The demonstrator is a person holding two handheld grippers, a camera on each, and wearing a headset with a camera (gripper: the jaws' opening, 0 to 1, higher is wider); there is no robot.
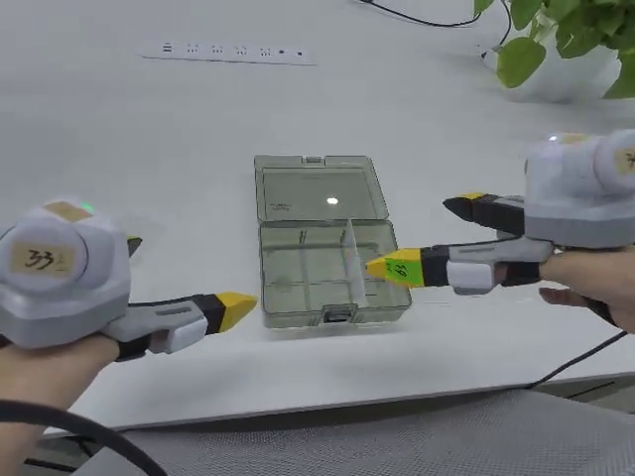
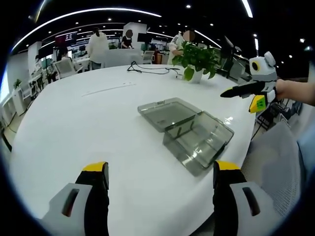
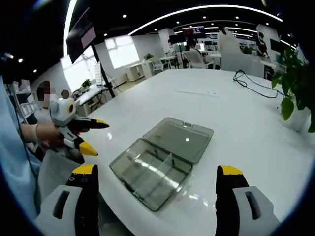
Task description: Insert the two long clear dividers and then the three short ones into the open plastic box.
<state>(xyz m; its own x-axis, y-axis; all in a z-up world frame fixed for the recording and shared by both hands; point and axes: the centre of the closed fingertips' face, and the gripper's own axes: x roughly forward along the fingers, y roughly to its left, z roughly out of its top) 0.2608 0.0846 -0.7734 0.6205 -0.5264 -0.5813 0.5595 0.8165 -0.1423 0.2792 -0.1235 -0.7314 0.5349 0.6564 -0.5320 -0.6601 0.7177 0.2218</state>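
— Where is the box (image 1: 322, 243), please?

— On the white, glossy desk (image 1: 149, 149), in the middle and close to its front edge. It is a flat rectangle of smoky clear plastic. The lid (image 1: 319, 188) lies open and flat on the far side of the tray.

— Is something inside?

— One thin clear divider (image 1: 352, 263) stands upright in the tray, nearer its right wall. Other lines there may be ribs; I cannot tell.

— And the grippers?

— The left gripper (image 1: 187, 275) is left of the box, jaws spread wide, holding nothing. Its tips are yellow, its body smooth grey. The right gripper (image 1: 409, 236) is also spread and empty; its lower tip is at the right wall of the box, touching or not I cannot tell.

— What else is there?

— A long white power strip (image 1: 228, 52) near the far edge, a thin black cable (image 1: 417, 15), and a plant (image 1: 556, 30) at the far right corner.
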